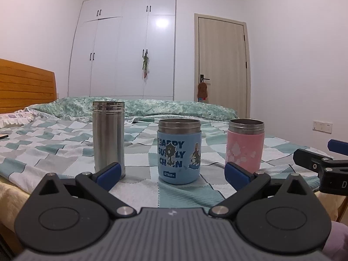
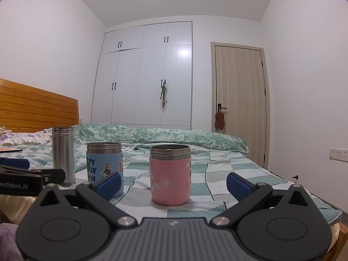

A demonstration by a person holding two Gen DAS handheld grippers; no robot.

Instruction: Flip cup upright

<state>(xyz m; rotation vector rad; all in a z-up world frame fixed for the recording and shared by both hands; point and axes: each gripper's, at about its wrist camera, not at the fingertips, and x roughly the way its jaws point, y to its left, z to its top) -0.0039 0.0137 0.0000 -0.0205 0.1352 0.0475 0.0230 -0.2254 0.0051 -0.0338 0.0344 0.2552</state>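
Note:
Three cups stand upright in a row on the checked bedspread [image 1: 65, 143], mouths up. A tall steel cup [image 1: 108, 134] is on the left, a blue cartoon cup [image 1: 179, 152] in the middle, a pink cup [image 1: 244, 144] on the right. My left gripper [image 1: 173, 176] is open and empty, just in front of the blue cup. My right gripper [image 2: 174, 184] is open and empty, just in front of the pink cup [image 2: 170, 174]. The blue cup [image 2: 104, 163] and steel cup [image 2: 63, 154] stand to its left.
The bed's near edge runs just under both grippers. A rolled green quilt [image 1: 152, 106] lies behind the cups. A wooden headboard [image 1: 24, 84] is at the left, with a white wardrobe [image 2: 148, 82] and a door [image 2: 239, 100] beyond. The other gripper [image 1: 322, 165] shows at the right edge.

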